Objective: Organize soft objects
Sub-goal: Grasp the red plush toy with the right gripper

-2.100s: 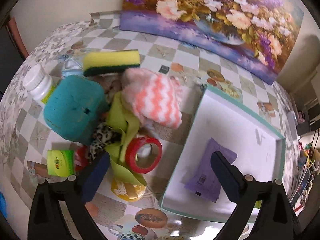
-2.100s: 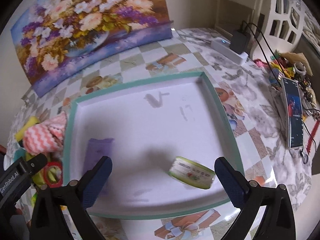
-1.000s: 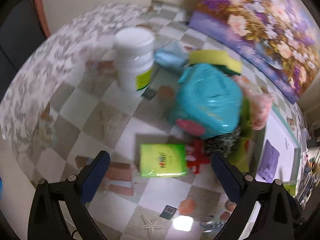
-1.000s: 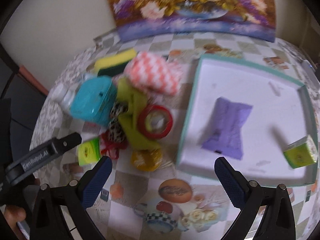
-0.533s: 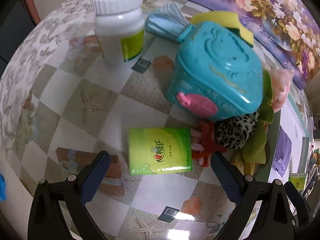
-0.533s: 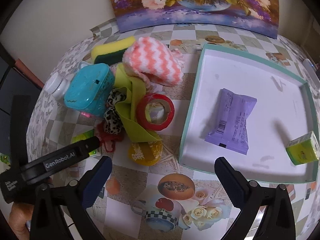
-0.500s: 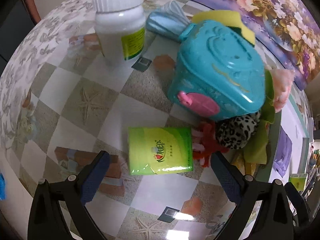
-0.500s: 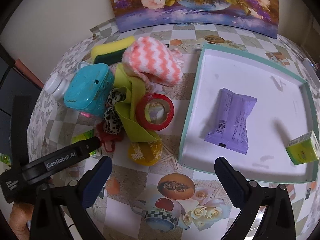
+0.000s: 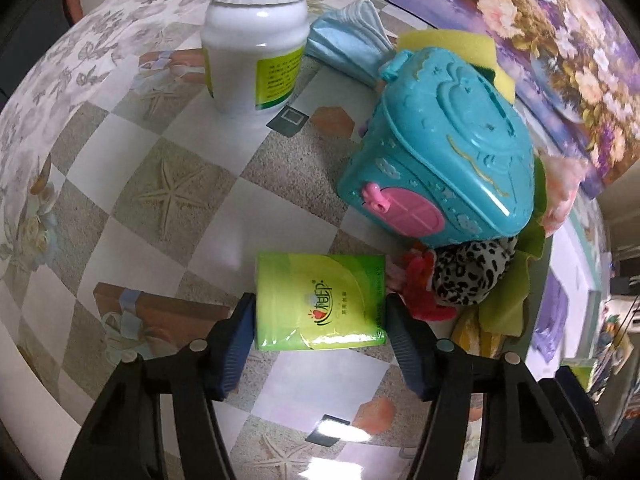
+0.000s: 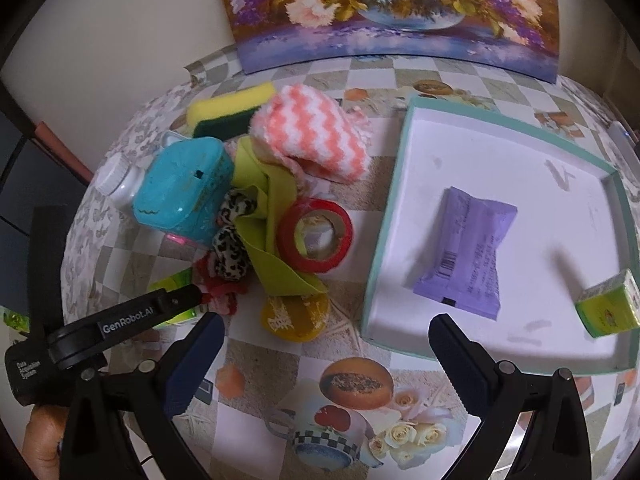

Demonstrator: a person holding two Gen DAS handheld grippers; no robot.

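My left gripper [image 9: 320,312] is shut on a green tissue pack [image 9: 320,300] that lies on the table; its pads press both short sides. The pack also shows in the right wrist view [image 10: 176,284], partly hidden by the left gripper [image 10: 180,304]. My right gripper [image 10: 324,344] is open and empty above the table's front edge. A white tray with a teal rim [image 10: 412,152] holds a purple packet [image 10: 468,252] and a green tissue pack [image 10: 608,308]. A pink-white fuzzy cloth [image 10: 312,136], a yellow sponge [image 10: 228,112] and a green cloth strip [image 10: 272,240] lie in the pile left of the tray.
A teal toy case [image 9: 444,160], a white bottle [image 9: 256,40], a folded blue cloth [image 9: 352,44], a leopard scrunchie [image 9: 472,272], a red scrunchie [image 9: 420,292], a red tape roll [image 10: 316,236] and a yellow round pouch [image 10: 296,316] crowd the pile. A flower painting [image 10: 392,8] leans at the back.
My left gripper has gone down onto the green tissue pack and its jaws have closed on it. The right gripper has barely moved.
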